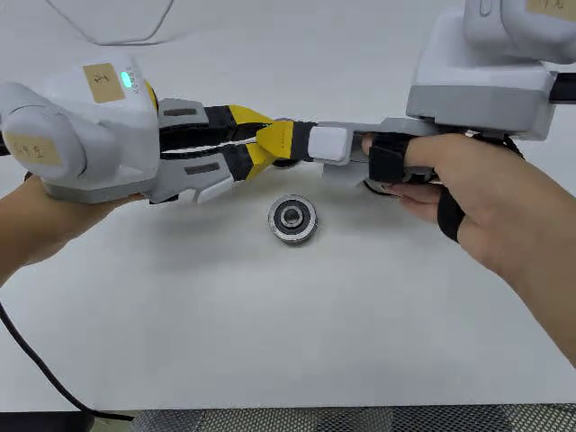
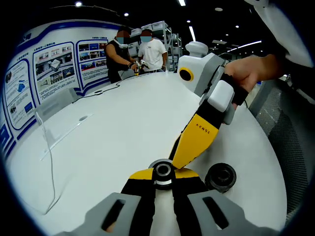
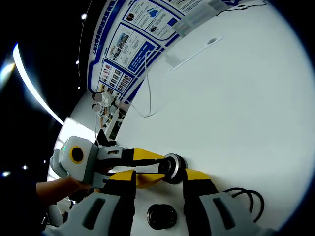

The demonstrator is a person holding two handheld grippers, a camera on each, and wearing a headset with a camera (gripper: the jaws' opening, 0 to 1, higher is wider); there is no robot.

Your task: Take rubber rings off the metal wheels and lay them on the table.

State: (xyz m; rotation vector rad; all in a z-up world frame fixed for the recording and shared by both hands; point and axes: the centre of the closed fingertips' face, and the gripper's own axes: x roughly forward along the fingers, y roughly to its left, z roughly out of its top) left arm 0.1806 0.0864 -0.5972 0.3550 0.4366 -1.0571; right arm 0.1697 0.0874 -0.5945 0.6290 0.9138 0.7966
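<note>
The white worktop (image 1: 270,324) spans the scene. The left hand-held gripper (image 1: 267,144) reaches in from the left, its yellow-tipped jaws clamped on a small metal wheel (image 2: 163,171) held just above the worktop. The right hand-held gripper (image 3: 165,181) comes in from the right to meet it. Its jaws stand apart on either side of that wheel, and one yellow tip touches the wheel's rim. A second wheel (image 1: 292,219), with a dark rubber ring around it, lies flat on the worktop just nearer than the held one. Thin black loops (image 3: 241,196) lie on the worktop under the right hand-held gripper.
</note>
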